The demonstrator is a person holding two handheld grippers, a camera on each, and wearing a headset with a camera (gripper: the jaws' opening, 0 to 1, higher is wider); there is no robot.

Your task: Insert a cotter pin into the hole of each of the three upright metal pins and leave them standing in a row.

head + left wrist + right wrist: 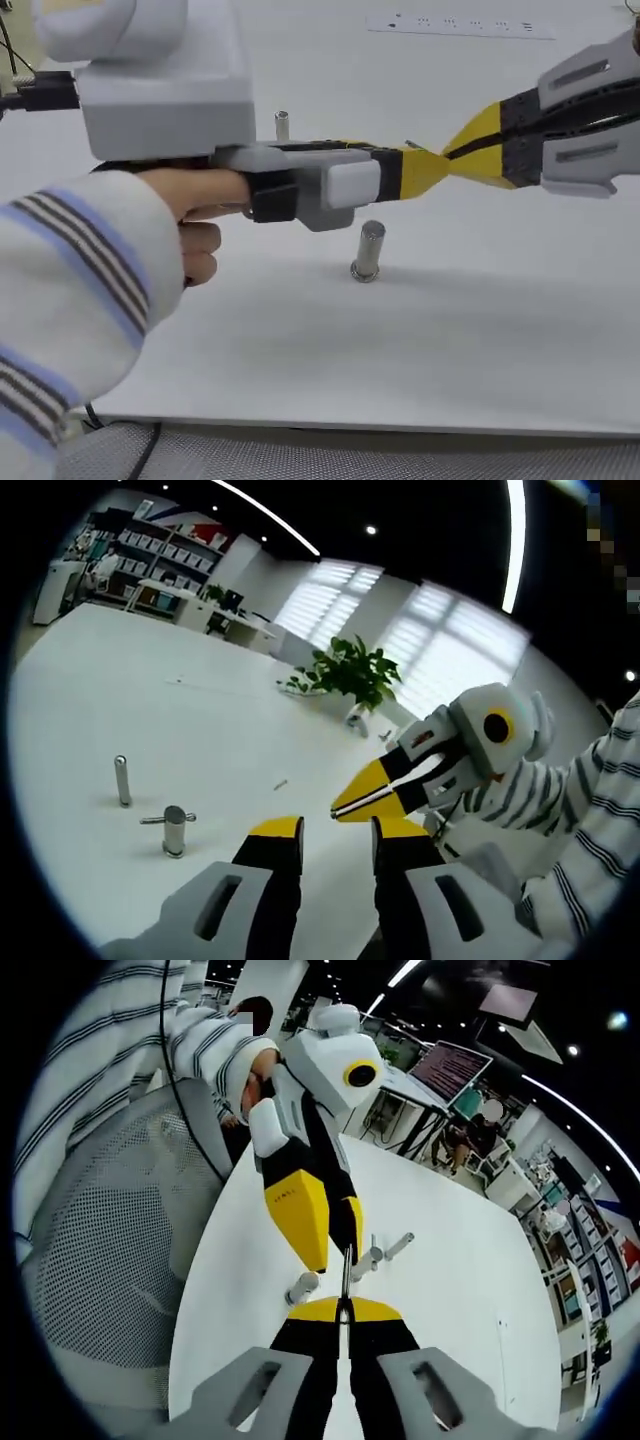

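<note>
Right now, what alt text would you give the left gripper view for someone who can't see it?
The left gripper, jaws open, faces the right gripper, whose yellow tips are pressed together, over a white table. Two metal pins stand at the view's left; the nearer pin has a cotter pin through it, the farther pin looks bare.

A white power strip was seen lying far back on the white table. A potted plant was seen beyond it, and a mesh chair beside it.
</note>
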